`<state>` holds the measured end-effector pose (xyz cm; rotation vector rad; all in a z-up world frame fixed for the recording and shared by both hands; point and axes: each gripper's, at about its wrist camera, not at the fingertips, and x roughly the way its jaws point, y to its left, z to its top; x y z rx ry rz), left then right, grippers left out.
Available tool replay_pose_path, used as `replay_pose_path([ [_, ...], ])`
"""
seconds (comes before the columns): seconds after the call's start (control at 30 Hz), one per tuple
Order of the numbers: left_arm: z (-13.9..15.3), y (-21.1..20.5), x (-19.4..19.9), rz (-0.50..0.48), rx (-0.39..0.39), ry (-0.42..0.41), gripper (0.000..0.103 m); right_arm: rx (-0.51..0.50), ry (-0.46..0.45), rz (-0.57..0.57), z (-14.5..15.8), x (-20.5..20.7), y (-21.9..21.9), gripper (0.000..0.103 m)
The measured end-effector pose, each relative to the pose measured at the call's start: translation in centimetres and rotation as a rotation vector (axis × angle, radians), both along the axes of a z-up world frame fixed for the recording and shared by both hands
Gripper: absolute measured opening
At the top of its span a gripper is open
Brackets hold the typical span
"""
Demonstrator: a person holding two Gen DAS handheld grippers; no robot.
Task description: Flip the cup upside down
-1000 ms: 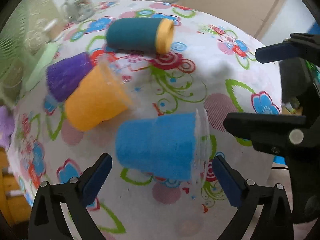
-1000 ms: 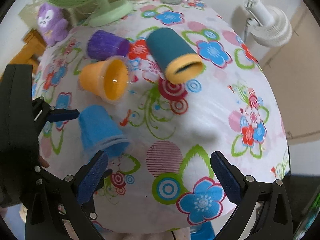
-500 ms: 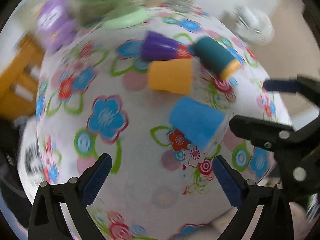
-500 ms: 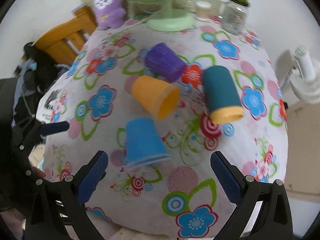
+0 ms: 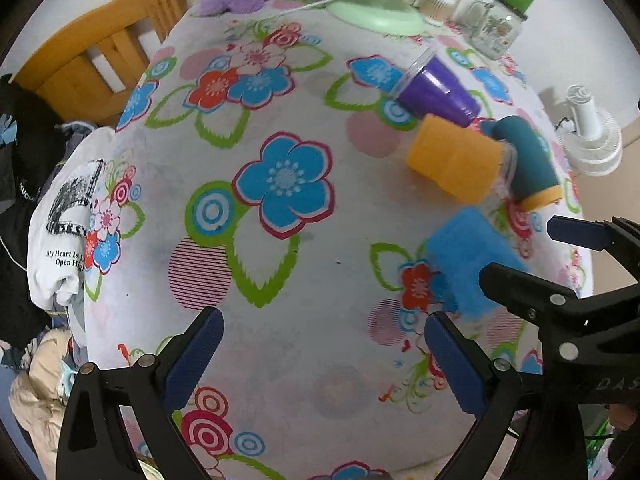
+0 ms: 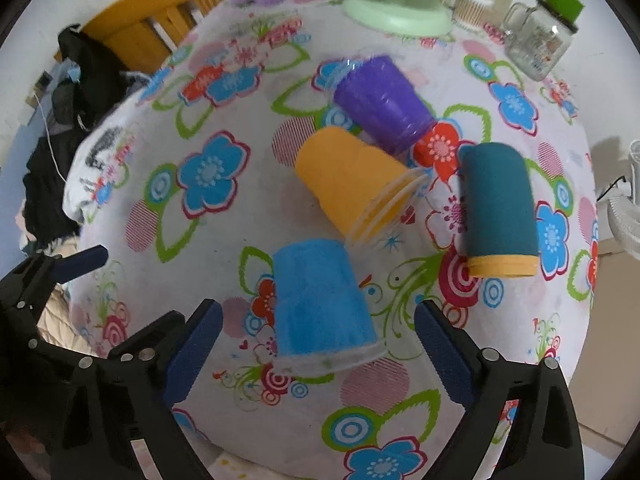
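Floral tablecloth [image 6: 248, 216] looks slick: the spread, empty right gripper [image 6: 316, 344] straddling the blue cup [image 6: 320, 304] may roll it into the orange cup [image 6: 352, 176] just beyond, while the left gripper [image 5: 324, 356], also spread and empty, hangs aside.

The blue cup [image 6: 320, 304] looked fuzzy and matt under a clear glossy plastic shell, as did the orange cup [image 6: 352, 180]. A smooth printed cloth [image 6: 224, 240] covered the worktop, and the jar [image 6: 540, 44] looked like glass.

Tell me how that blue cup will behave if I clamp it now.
The blue cup looks like thin clear plastic with a fuzzy sleeve, so probably light and squashable. Its wide rim sits on the tablecloth; it should resist tipping but may slide. The sleeve should help the right tool grip it.
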<state>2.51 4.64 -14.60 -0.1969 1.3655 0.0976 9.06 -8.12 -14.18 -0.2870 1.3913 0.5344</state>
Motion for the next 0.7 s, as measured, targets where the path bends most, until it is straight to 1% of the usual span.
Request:
replay_pose_path([
  [0.1,-1.3,0.2,0.2,0.006,0.027,0.022,0.102,-0.046,0.038,0.024,-2.1,0.7,0.7,0.09],
  [0.23,-2.8,0.3,0.4,0.002,0.066,0.053,0.102,-0.087,0.077,0.051,-4.3,1.5,1.7,0.089],
  [0.33,-4.0,0.5,0.4,0.002,0.05,0.082,0.102,-0.103,0.09,0.072,-5.5,1.8,2.4,0.088],
  [0.47,-5.3,0.4,0.6,-0.012,0.05,0.109,0.102,-0.124,0.108,0.091,-6.8,2.3,3.1,0.087],
  [0.5,-5.6,0.3,0.6,-0.015,0.054,0.114,0.102,-0.131,0.11,0.099,-7.1,2.4,3.2,0.086],
  [0.57,-5.9,0.3,0.6,-0.014,0.054,0.118,0.102,-0.147,0.11,0.112,-7.7,2.6,3.5,0.077],
  [0.7,-6.2,0.4,0.6,0.002,0.033,0.121,0.102,-0.158,0.11,0.118,-7.9,2.7,4.0,0.073],
])
